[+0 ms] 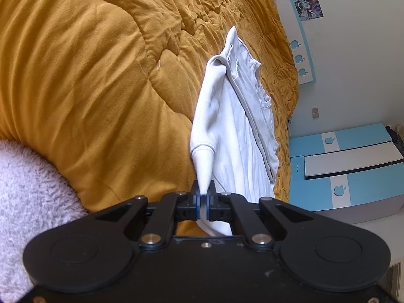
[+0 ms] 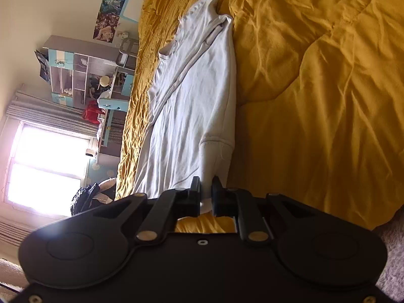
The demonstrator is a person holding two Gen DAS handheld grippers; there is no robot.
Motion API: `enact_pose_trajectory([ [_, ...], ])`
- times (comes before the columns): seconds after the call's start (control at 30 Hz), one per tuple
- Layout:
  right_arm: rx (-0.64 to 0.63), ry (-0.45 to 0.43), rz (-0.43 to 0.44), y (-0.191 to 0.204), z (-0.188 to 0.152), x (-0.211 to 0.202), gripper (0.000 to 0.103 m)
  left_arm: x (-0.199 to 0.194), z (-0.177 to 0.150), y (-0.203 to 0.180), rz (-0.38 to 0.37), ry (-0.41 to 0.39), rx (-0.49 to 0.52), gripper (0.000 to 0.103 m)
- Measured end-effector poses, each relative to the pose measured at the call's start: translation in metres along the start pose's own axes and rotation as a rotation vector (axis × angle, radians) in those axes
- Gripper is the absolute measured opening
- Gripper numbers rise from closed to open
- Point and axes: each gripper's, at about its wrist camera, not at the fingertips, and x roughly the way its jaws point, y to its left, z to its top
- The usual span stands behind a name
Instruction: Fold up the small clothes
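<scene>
A white long-sleeved garment [image 1: 237, 131] lies stretched out on a mustard duvet [image 1: 88, 75]. One sleeve is folded in over its body. In the left wrist view my left gripper [image 1: 203, 194] is shut on the ribbed cuff [image 1: 204, 164] of that sleeve, which rises from between the blue pads. The right wrist view shows the same garment [image 2: 192, 106] running away from my right gripper [image 2: 206, 189]. Its near edge is pinched between the two black fingers, which stand a narrow gap apart with white cloth filling it.
A fluffy lilac blanket [image 1: 22, 189] lies at the near edge of the bed. A blue-and-white cabinet [image 1: 353, 166] stands beyond the bed in the left wrist view. In the right wrist view a bright window [image 2: 48, 169] and a cluttered shelf unit [image 2: 83, 75] stand past the bed's far side.
</scene>
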Motion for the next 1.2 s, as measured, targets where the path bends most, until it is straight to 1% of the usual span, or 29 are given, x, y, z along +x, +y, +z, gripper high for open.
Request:
enact_pose_trajectory([
  [0.1, 0.013, -0.027, 0.057, 0.007, 0.003, -0.001, 0.01, 0.001, 0.002, -0.011, -0.051, -0.005, -0.002, 0.0],
  [0.2, 0.003, -0.057, 0.084, 0.019, 0.01, 0.0, 0.01, 0.001, 0.007, -0.027, -0.107, -0.03, 0.021, 0.0],
  [0.3, -0.005, -0.1, 0.12, 0.033, 0.023, 0.002, 0.009, 0.004, 0.02, -0.046, -0.202, -0.054, 0.046, 0.0],
  [0.37, -0.001, -0.132, 0.153, 0.04, 0.036, 0.003, 0.009, 0.011, 0.034, -0.058, -0.251, -0.059, 0.048, 0.0],
  [0.4, -0.002, -0.151, 0.168, 0.044, 0.045, 0.005, 0.009, 0.018, 0.046, -0.067, -0.279, -0.061, 0.056, 0.0],
  [0.47, -0.006, -0.188, 0.19, 0.054, 0.067, 0.012, 0.009, 0.029, 0.066, -0.081, -0.297, -0.076, 0.082, 0.0],
  [0.57, -0.017, -0.243, 0.202, 0.067, 0.108, 0.027, 0.009, 0.056, 0.108, -0.102, -0.335, -0.097, 0.116, 0.0],
  [0.63, -0.021, -0.28, 0.202, 0.075, 0.139, 0.04, 0.009, 0.08, 0.137, -0.115, -0.357, -0.112, 0.115, 0.0],
  [0.7, -0.006, -0.299, 0.209, 0.078, 0.169, 0.053, 0.009, 0.102, 0.166, -0.126, -0.364, -0.124, 0.113, 0.0],
  [0.77, -0.007, -0.316, 0.197, 0.083, 0.205, 0.07, 0.009, 0.13, 0.201, -0.14, -0.371, -0.133, 0.117, 0.0],
  [0.87, -0.023, -0.334, 0.172, 0.092, 0.256, 0.1, 0.009, 0.169, 0.242, -0.157, -0.357, -0.143, 0.143, 0.0],
  [1.0, -0.01, -0.36, 0.108, 0.091, 0.316, 0.147, 0.009, 0.235, 0.298, -0.171, -0.283, -0.167, 0.167, 0.0],
  [1.07, 0.005, -0.374, 0.067, 0.086, 0.341, 0.172, 0.009, 0.265, 0.317, -0.169, -0.223, -0.178, 0.18, 0.0],
  [1.1, 0.011, -0.382, 0.044, 0.083, 0.353, 0.186, 0.009, 0.283, 0.327, -0.165, -0.195, -0.163, 0.164, 0.001],
  [1.13, 0.004, -0.376, 0.011, 0.08, 0.362, 0.199, 0.01, 0.296, 0.335, -0.161, -0.15, -0.143, 0.145, 0.002],
  [1.17, 0.019, -0.356, -0.03, 0.076, 0.371, 0.212, 0.013, 0.308, 0.342, -0.157, -0.088, -0.141, 0.117, 0.007],
  [1.2, 0.058, -0.342, -0.074, 0.069, 0.377, 0.222, 0.02, 0.315, 0.346, -0.148, -0.028, -0.157, 0.074, 0.015],
])
